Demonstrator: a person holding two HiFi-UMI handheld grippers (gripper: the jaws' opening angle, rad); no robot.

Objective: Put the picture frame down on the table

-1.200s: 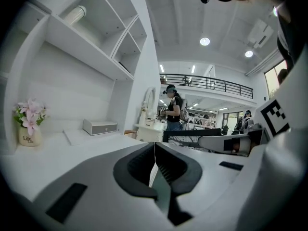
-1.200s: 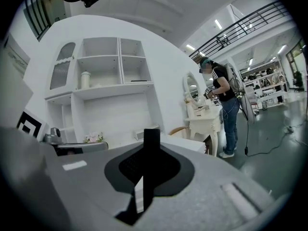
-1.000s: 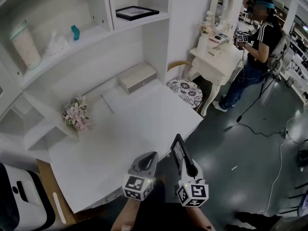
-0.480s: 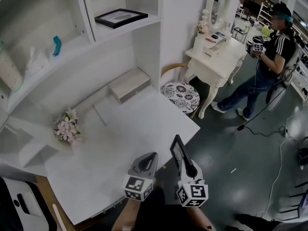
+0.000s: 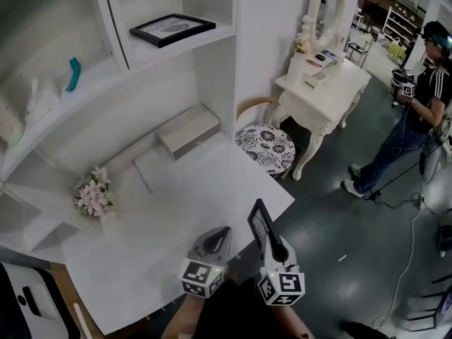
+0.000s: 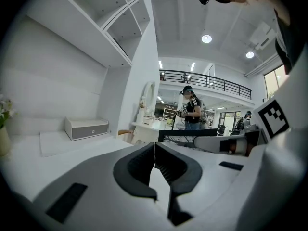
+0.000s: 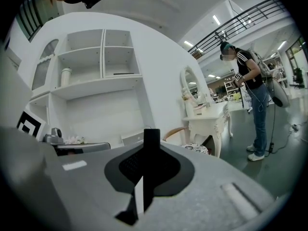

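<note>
A small black-edged picture frame (image 5: 259, 222) stands on edge in my right gripper (image 5: 271, 247), which is shut on its lower part, just off the white table's (image 5: 176, 217) near corner. Seen edge-on in the right gripper view, the frame (image 7: 151, 143) is a thin dark bar rising between the jaws of the right gripper (image 7: 143, 177). My left gripper (image 5: 215, 239) is beside it to the left, over the table's front edge, shut and empty; its jaws meet in the left gripper view (image 6: 154, 154), where the frame (image 6: 192, 135) shows at right.
A second black frame (image 5: 171, 29) lies on the upper shelf. A grey box (image 5: 188, 131) and pink flowers (image 5: 92, 193) sit at the table's back. A patterned chair (image 5: 265, 138) and a white vanity (image 5: 321, 83) stand to the right; a person (image 5: 417, 111) stands beyond.
Both grippers keep their place and their hold. The head view has swung slightly right, and the person at the right has walked farther away to the right.
</note>
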